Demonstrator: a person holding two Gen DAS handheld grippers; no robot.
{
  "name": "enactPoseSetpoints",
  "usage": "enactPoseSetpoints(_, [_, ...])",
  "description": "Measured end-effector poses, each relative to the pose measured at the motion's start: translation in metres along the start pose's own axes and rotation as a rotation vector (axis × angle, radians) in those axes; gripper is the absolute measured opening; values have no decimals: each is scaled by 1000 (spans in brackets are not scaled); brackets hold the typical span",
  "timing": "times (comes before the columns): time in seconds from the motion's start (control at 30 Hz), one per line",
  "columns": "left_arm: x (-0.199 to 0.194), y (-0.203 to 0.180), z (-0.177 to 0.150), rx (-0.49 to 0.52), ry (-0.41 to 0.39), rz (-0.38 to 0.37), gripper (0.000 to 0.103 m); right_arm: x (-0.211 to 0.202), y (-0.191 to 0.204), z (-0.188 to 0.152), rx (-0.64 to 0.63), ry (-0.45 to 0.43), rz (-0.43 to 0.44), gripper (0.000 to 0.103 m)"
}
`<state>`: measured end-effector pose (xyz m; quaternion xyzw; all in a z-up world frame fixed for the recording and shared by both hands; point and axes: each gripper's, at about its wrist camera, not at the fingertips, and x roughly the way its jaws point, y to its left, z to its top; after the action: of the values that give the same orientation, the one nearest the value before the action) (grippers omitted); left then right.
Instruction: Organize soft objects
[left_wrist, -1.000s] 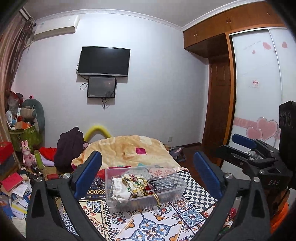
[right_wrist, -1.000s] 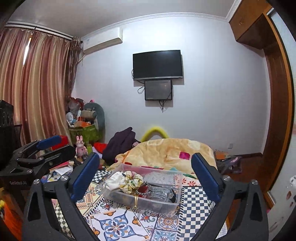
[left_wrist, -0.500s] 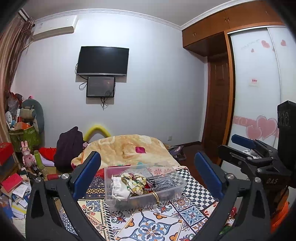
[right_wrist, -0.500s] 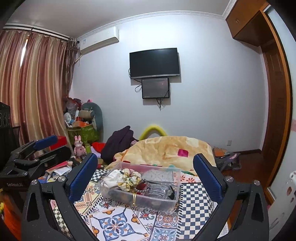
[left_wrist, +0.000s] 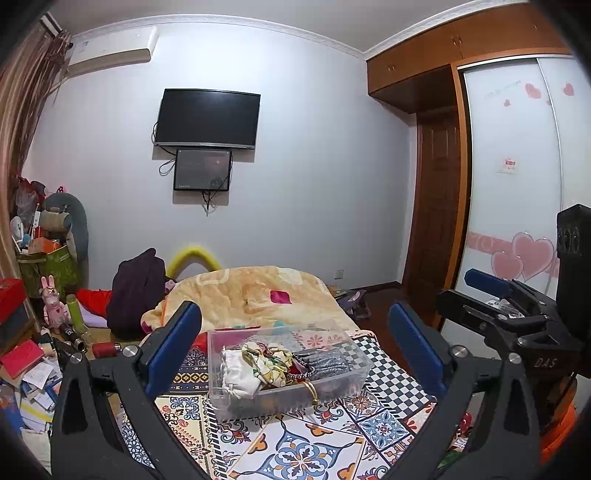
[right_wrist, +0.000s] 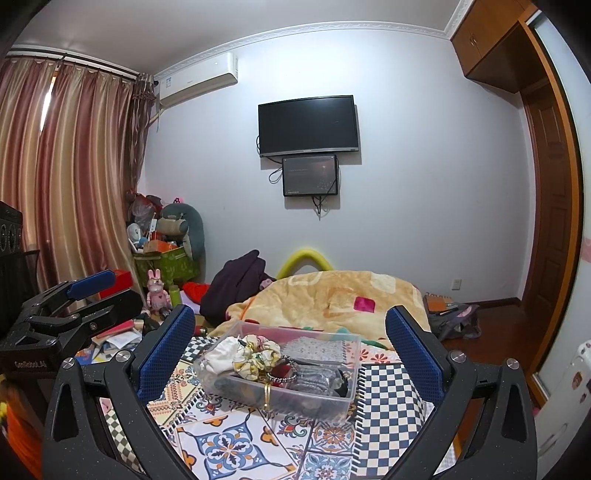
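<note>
Left wrist view has the clear plastic box (left_wrist: 288, 369) of scrunchies dead ahead on the patterned tabletop (left_wrist: 295, 446), both the left hand-held gripper (left_wrist: 295, 350) and right hand-held gripper (right_wrist: 290, 354) spread wide, empty, about equally near.

Bed (left_wrist: 384, 373) covered by a patterned tile-print cloth (right_wrist: 229, 446). A clear plastic box (left_wrist: 288, 397) stands on the cloth near its middle. A yellow-orange quilt (right_wrist: 332, 295) lies bunched on the bed beyond the box

White wall, mounted TV (left_wrist: 207, 119), curtains (right_wrist: 70, 177), wooden wardrobe (left_wrist: 436, 59).
</note>
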<state>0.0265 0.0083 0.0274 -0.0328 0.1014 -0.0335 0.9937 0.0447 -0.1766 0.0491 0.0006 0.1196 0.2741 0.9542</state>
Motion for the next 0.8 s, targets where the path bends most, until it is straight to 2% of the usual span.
enactPoseSetpoints(0.8, [1,-6,-2,11,-3,-10,103,0,-4,-3,-7,2,-2,103])
